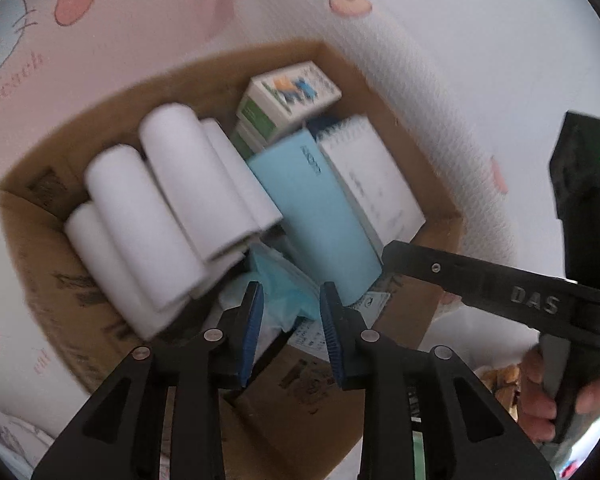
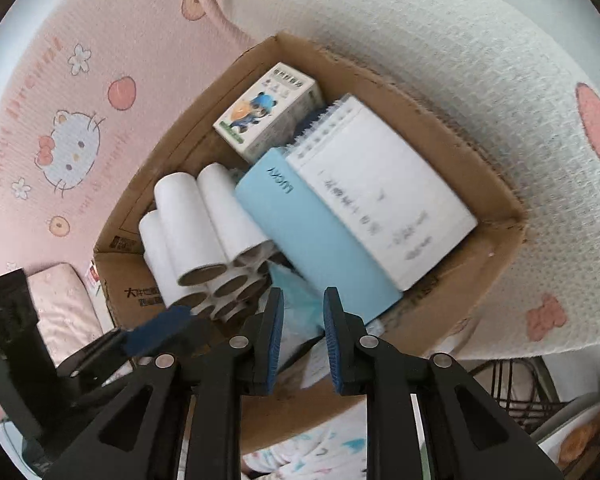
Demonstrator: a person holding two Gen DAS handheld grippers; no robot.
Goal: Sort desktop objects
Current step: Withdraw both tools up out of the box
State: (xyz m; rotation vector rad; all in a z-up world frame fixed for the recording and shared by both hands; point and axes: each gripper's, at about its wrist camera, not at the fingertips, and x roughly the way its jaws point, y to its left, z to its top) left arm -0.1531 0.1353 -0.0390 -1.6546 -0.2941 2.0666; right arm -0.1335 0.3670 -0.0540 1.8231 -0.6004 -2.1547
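Note:
An open cardboard box (image 1: 436, 188) (image 2: 460, 268) holds several white paper rolls (image 1: 148, 216) (image 2: 188, 216). Beside them lie a light-blue case (image 1: 320, 220) (image 2: 320, 240), a spiral notepad (image 1: 372, 184) (image 2: 380, 196) and a small cartoon-printed carton (image 1: 288, 96) (image 2: 268, 116). A crumpled blue plastic bag (image 1: 284, 296) (image 2: 296, 304) lies at the box's near end. My left gripper (image 1: 292, 286) hovers over that bag, open and empty. My right gripper (image 2: 303, 292) hangs above the same end, pads a narrow gap apart with nothing between them. Its fingertips (image 1: 388, 252) reach in from the right.
The box rests on a pink cartoon-print cloth (image 2: 60, 120) and a white waffle-weave blanket (image 2: 460, 60). A person's hand (image 1: 540, 392) grips the right gripper's handle. A wire rack (image 2: 516, 388) and a tray with food (image 2: 580, 440) sit low on the right.

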